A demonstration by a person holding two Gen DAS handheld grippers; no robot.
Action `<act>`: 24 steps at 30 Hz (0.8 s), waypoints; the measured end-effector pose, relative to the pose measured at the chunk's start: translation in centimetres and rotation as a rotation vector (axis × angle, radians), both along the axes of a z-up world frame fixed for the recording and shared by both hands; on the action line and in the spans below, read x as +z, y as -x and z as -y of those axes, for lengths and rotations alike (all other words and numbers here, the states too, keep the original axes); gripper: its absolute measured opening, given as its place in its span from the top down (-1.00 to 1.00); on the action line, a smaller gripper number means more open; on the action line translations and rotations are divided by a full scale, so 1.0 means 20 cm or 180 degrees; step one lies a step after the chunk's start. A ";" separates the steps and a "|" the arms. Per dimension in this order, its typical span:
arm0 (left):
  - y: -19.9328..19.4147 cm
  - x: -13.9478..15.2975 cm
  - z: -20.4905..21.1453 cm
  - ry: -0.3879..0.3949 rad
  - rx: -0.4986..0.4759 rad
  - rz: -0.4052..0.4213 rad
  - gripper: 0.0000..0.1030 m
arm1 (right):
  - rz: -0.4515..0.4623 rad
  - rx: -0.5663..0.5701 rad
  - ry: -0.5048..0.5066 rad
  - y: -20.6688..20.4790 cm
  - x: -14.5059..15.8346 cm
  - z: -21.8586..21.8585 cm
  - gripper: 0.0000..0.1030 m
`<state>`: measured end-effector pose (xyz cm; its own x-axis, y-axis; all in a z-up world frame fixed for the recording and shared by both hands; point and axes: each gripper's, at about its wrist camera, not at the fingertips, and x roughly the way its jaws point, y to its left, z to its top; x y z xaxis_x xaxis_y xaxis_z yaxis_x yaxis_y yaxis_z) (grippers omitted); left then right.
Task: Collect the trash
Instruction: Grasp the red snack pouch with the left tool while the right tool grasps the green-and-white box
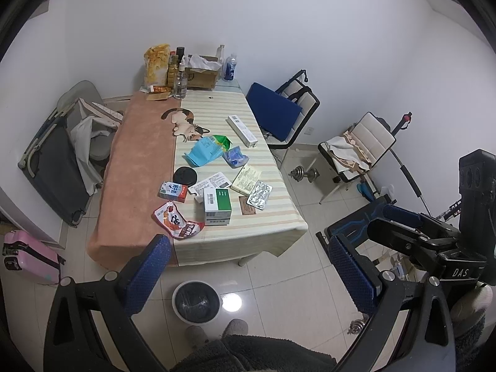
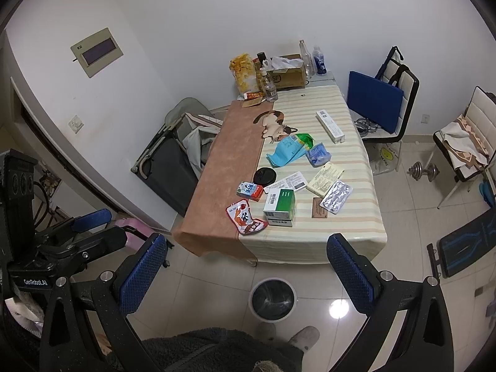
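Nothing collected yet — both the left gripper [image 1: 248,266] and right gripper [image 2: 248,266] hang wide and empty; next, reach for the red wrapper [image 1: 174,220] above the bin [image 1: 196,301]

tablecloth [image 1: 248,232]: cream, pale stripes
table runner [image 1: 136,167]: plain salmon-pink
medicine box [image 1: 218,206]: green and white
suitcase [image 1: 31,255]: pink

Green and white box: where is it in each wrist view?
Left wrist: green and white box near the table's front edge, left of centre frame.
Right wrist: same box, slightly right of centre frame.
Shared landmark: red snack wrapper just left of it.
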<state>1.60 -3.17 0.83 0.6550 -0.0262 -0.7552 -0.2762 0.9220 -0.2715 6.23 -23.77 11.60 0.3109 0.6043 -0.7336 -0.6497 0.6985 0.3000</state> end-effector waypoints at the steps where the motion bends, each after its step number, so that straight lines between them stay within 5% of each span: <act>1: 0.00 0.00 0.00 0.0002 -0.0001 0.0001 -1.00 | 0.0005 0.0002 -0.0004 0.00 -0.01 0.01 -1.00; 11: -0.02 0.00 -0.04 0.0041 -0.0054 0.0016 -1.00 | -0.0013 -0.0043 0.0007 0.00 -0.01 -0.01 -1.00; 15: -0.06 -0.08 -0.14 -0.0319 0.0248 -0.0104 -1.00 | -0.0067 -0.0273 0.0043 -0.04 -0.07 -0.05 -1.00; 19: -0.15 -0.28 -0.33 -0.0752 0.0734 -0.0364 -1.00 | -0.0222 -0.0638 0.0213 -0.16 -0.25 -0.15 -1.00; 24: -0.28 -0.68 -0.61 -0.0619 0.1174 -0.0919 -1.00 | -0.0455 -0.0919 0.0578 -0.43 -0.60 -0.38 -1.00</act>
<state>7.15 8.94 -12.77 0.3578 0.3267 -0.8748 -0.6315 0.7747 0.0310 14.84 -16.23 -0.33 0.3363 0.3625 -0.8692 -0.3785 0.8972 0.2277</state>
